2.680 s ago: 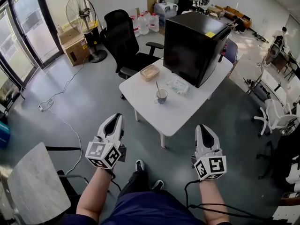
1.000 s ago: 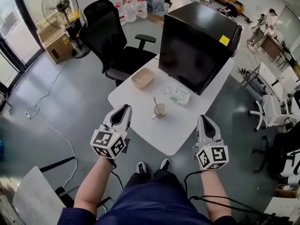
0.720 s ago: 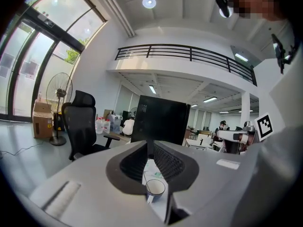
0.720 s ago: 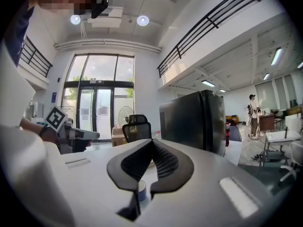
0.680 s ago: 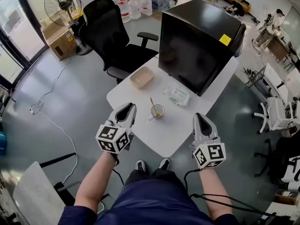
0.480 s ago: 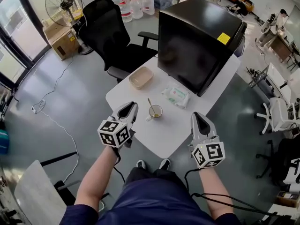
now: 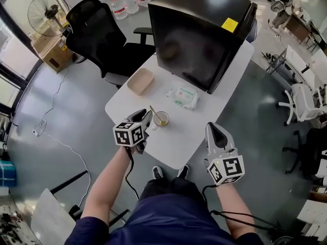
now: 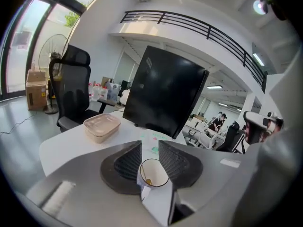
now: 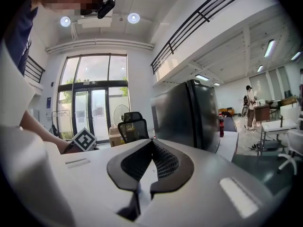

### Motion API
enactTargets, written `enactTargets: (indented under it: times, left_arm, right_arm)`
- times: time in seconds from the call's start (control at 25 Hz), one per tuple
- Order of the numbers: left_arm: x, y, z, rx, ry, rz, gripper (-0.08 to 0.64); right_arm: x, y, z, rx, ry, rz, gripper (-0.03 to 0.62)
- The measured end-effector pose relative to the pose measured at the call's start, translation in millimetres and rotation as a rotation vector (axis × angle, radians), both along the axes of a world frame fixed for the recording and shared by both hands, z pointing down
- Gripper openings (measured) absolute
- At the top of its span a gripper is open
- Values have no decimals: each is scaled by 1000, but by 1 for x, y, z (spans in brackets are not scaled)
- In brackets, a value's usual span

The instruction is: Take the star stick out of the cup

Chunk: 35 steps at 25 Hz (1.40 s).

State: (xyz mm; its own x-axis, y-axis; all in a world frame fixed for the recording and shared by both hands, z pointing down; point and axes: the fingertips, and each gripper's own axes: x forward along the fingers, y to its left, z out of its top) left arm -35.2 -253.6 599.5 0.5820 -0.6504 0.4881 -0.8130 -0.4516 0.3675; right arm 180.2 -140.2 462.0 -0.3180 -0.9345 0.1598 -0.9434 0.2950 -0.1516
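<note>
A small cup (image 7: 161, 119) stands near the front of the white table (image 7: 204, 117). A thin star stick (image 7: 155, 112) rests in it, leaning toward the far left. My left gripper (image 7: 147, 115) hovers just left of the cup, jaws a little apart. In the left gripper view the cup (image 8: 152, 173) shows through the gap of the left gripper (image 8: 150, 143), with the stick's yellow end (image 8: 148, 181) at its bottom. My right gripper (image 7: 213, 127) hangs over the table's front right edge; in its own view the right gripper (image 9: 151, 142) has its tips pressed together, holding nothing.
A beige container (image 7: 140, 80) and a pack of wipes (image 7: 182, 95) lie behind the cup. A large black cabinet (image 7: 199, 29) fills the back of the table. A black office chair (image 7: 102, 34) stands at the left, a white chair (image 7: 301, 101) at the right.
The person has walked up to the table. My left gripper has moved forward until it sits beside the cup. The right gripper has reached the table's front edge.
</note>
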Motion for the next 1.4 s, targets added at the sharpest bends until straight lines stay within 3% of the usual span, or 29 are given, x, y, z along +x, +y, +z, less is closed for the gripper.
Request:
enactTargets:
  times: [0.48, 0.56, 0.68, 1.4]
  left_arm:
    - [6, -32, 54, -125, 33, -13, 81]
    - [9, -32, 54, -125, 49, -12, 77]
    - [11, -31, 50, -115, 66, -17, 16]
    - [-10, -16, 0, -31, 179, -91, 9]
  right_arm:
    - [25, 19, 27, -67, 14, 123, 6]
    - [26, 21, 28, -67, 19, 131, 6]
    - [25, 23, 28, -72, 32, 132, 6]
    - [-4, 21, 5, -32, 59, 69, 6]
